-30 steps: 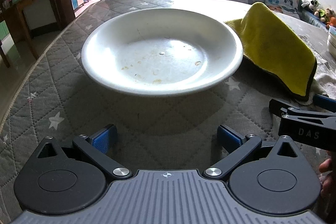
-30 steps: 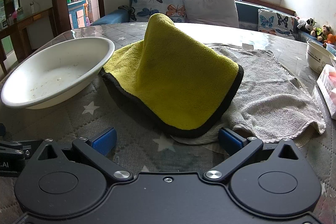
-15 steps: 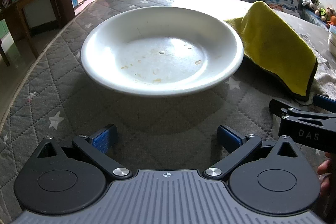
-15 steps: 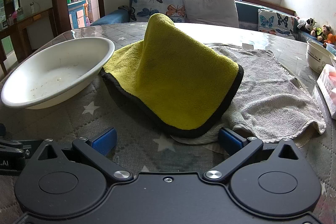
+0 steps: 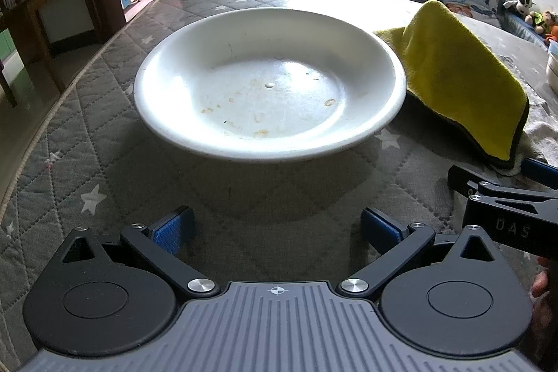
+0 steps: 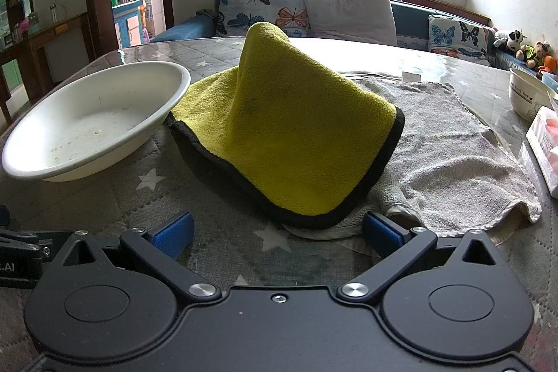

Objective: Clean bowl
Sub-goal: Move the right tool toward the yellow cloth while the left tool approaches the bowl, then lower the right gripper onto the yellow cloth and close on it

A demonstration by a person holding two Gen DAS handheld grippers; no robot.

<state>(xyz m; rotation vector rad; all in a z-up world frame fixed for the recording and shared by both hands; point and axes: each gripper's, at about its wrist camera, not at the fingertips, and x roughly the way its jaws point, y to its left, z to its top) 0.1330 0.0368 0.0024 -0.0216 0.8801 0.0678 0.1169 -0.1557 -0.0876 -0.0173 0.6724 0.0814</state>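
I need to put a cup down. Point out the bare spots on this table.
Free: the quilted cover in front of the white bowl, up to the left gripper, and the table's far side beyond the bowl. Crowded: right of the bowl, where the yellow cloth overlaps the grey towel.

Glossy white bowl, fluffy yellow cloth, quilted tablecloth under glossy film

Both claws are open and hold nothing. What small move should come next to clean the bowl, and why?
Probably the right claw should ease forward and close on the yellow cloth. The white bowl shows brownish specks inside, the cloth lies bunched directly ahead of that claw, and nothing is gripped yet.
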